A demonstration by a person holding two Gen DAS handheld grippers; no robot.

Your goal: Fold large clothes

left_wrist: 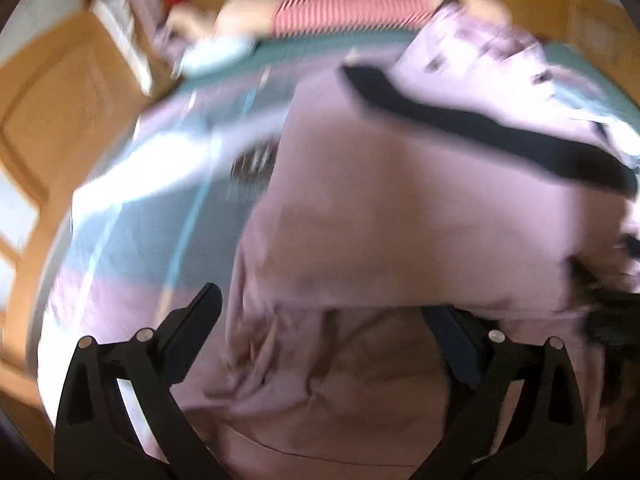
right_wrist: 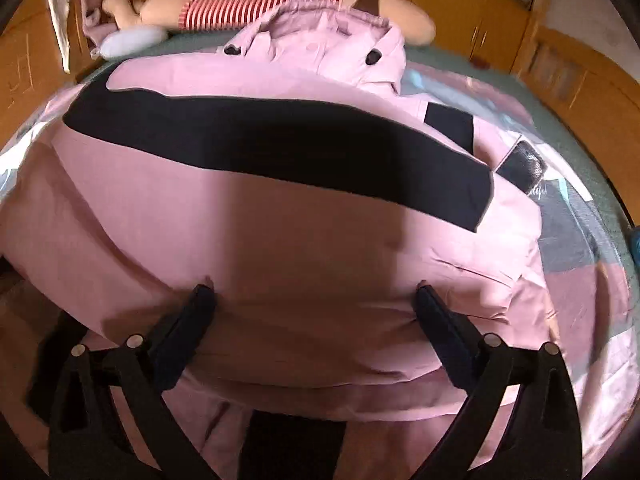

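A large pink jacket [right_wrist: 304, 240] with a broad black band [right_wrist: 256, 148] lies spread on the bed, its collar and hood at the far end. My right gripper [right_wrist: 314, 292] is open, both fingertips [right_wrist: 204, 294] touching the jacket's near folded edge. The left wrist view is motion-blurred; the same pink jacket [left_wrist: 400, 216] fills its right side with the black band [left_wrist: 480, 128] running diagonally. My left gripper [left_wrist: 322, 302] is open at the jacket's rumpled edge, and pink fabric drapes over the tip of its right finger [left_wrist: 452, 336].
The bed has a checked pink, grey and white cover [left_wrist: 132, 216]. A plush toy in a red-and-white striped shirt [right_wrist: 256, 4] lies along the far edge, beside a pale blue cushion [right_wrist: 132, 42]. Wooden cupboards [right_wrist: 460, 4] ring the bed. A cardboard box [right_wrist: 28, 52] stands at left.
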